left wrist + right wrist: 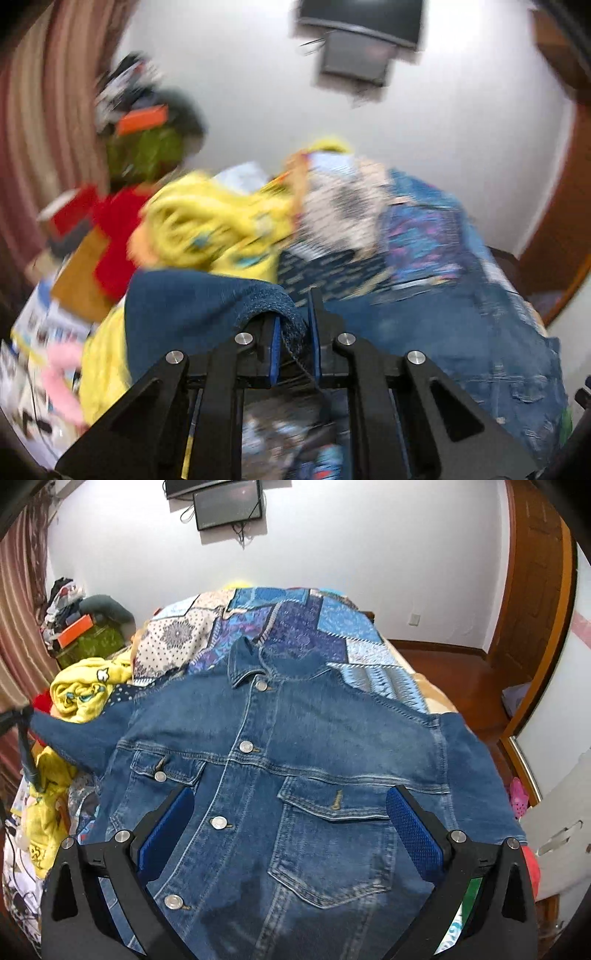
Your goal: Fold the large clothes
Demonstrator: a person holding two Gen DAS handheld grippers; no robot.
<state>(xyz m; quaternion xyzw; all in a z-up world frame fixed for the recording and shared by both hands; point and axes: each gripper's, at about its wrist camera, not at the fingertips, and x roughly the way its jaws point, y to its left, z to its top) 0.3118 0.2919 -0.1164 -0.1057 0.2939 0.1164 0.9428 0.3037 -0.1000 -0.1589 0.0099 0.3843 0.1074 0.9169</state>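
A blue denim jacket lies front up on the bed, buttoned, collar at the far end. My left gripper is shut on the jacket's left sleeve, which drapes over its left finger; the left wrist view is blurred. In the right wrist view the sleeve is pulled out to the left, and the left gripper shows at the frame's left edge. My right gripper is open wide and empty, hovering over the jacket's chest pockets.
The bed has a patchwork quilt. Yellow clothes and red fabric are piled on the bed's left side. Boxes and clutter stand by the curtain. A screen hangs on the wall. A wooden door is at the right.
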